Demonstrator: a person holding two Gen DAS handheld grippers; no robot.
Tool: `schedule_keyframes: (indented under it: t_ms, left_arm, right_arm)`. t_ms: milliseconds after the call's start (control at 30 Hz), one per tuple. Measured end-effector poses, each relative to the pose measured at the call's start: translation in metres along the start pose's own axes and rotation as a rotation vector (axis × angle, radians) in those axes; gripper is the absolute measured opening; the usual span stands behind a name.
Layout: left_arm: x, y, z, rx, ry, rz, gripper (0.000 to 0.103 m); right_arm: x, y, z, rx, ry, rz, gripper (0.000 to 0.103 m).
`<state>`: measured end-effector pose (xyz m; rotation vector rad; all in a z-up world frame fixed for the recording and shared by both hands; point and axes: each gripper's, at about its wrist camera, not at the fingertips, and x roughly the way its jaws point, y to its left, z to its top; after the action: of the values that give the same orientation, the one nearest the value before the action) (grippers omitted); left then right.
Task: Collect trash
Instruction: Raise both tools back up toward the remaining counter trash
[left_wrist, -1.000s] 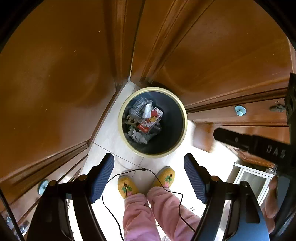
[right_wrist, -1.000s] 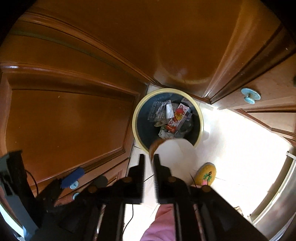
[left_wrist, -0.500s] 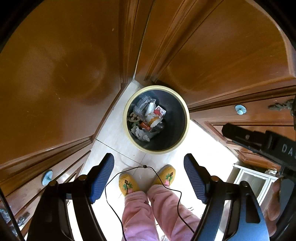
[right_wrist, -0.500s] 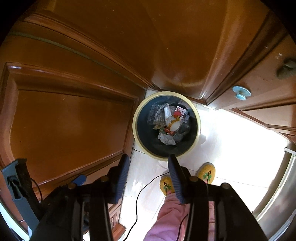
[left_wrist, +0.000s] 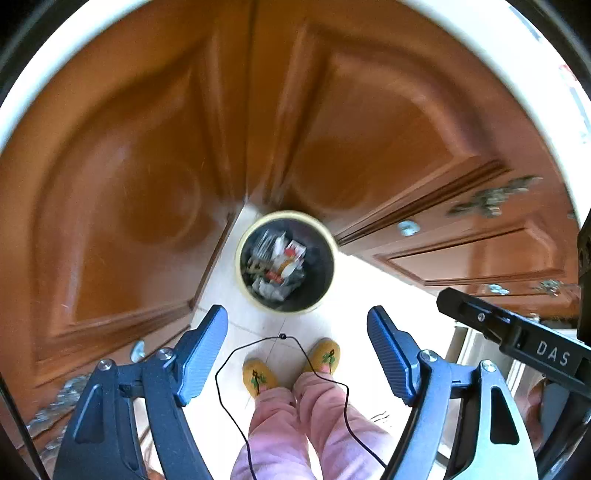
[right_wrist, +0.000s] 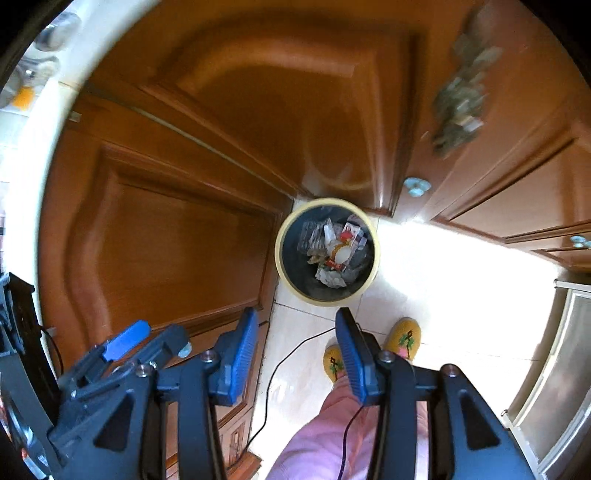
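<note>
1. Your left gripper (left_wrist: 297, 354) is spread wide with nothing between the pads. It hangs pointing down at the floor, idle, so it stays clear of the drop line.
2. Your right gripper (right_wrist: 295, 354) is part-spread and empty too. Nothing sits between its pads, which fits a release already made.
3. Below both you see your slippers (left_wrist: 291, 367) and a loose black cable (left_wrist: 258, 343) looping over the tile. Mind that cable; it could snag a foot.
4. The bin (right_wrist: 327, 251) stands on the floor in the corner where the wood cabinet doors (right_wrist: 177, 236) meet, so it's out of the walkway but reachable from above.
5. The trash (right_wrist: 334, 247) lies inside the bin: wrappers, a red-and-white carton, crumpled paper and a pale round piece on top.
6. Versus a second ago: the right pads were nearly pressed together on a pale piece held over the bin. Now they're apart and that piece is in the heap.
7. Both views now show the bin smaller and further below, with motion blur. You've lifted both hands away.
</note>
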<state>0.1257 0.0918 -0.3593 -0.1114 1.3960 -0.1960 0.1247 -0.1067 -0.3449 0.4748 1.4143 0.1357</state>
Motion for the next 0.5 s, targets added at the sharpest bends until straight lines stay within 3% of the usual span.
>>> schedule_keyframes:
  t_ms: [167,500]
  left_arm:
    - [-0.053,-0.036,0.015,0.065,-0.077,-0.016,0.076]
    - [-0.149,-0.125,0.049,0.229,-0.249,-0.137,0.077]
  right_arm:
    - [-0.071,0.0,-0.01,-0.007,-0.115,-0.018,0.044]
    - [-0.201,-0.004,-0.031,0.028,-0.339,-0.101,0.044]
